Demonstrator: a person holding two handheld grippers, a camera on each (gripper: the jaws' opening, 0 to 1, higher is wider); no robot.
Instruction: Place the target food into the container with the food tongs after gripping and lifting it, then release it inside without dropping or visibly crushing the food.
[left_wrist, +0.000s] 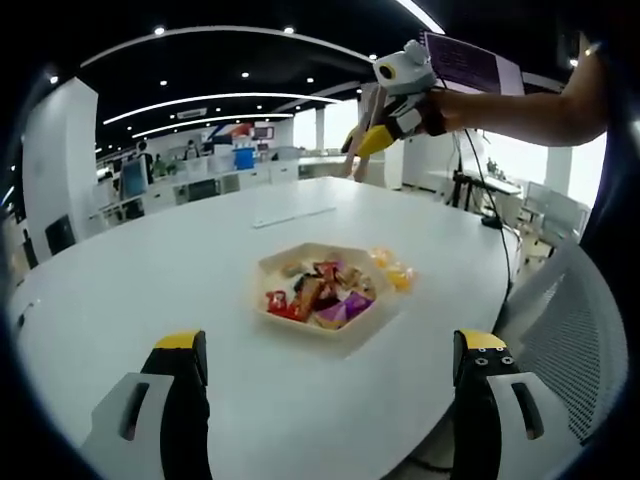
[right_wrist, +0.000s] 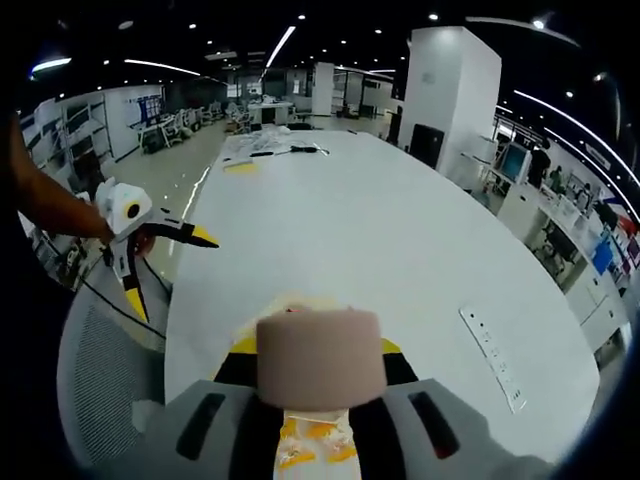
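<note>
Left tool (left_wrist: 325, 365): jaws stand wide apart at 7 and 5 o'clock of the left gripper view; open, nothing between the yellow-tipped jaws. It hangs above the surface, clear of the container.
Left tool, second sighting (right_wrist: 160, 262): seen at 9 o'clock of the right gripper view, held by a person's hand, black jaws with yellow tips spread apart.
Right tool (right_wrist: 318, 372): jaws closed on the food tongs (right_wrist: 319, 358), whose tan end sits square between them at 6 o'clock of the right gripper view.
Right tool, second sighting (left_wrist: 378, 140): at 1 o'clock of the left gripper view, raised well above the surface, held by a person's arm; the tan food tongs (left_wrist: 363, 125) hang down from it.
Container (left_wrist: 328, 294): pale hexagonal tray at the centre of the left gripper view, resting on the surface.
Container contents: wrapped food pieces (left_wrist: 318, 292) in red, brown, purple and pale wrappers, piled inside the tray.
Target food (left_wrist: 394, 270): yellow-orange wrapped pieces lying on the surface just beside the container, at its 2 o'clock side, outside the tray.
Item below tongs (right_wrist: 314, 442): yellow-and-white object at 6 o'clock of the right gripper view, between the jaw bases; its identity cannot be told.
Surface (left_wrist: 200, 270): large white rounded table.
Chair (left_wrist: 570, 340): white mesh chair at 4 o'clock, at the surface edge.
</note>
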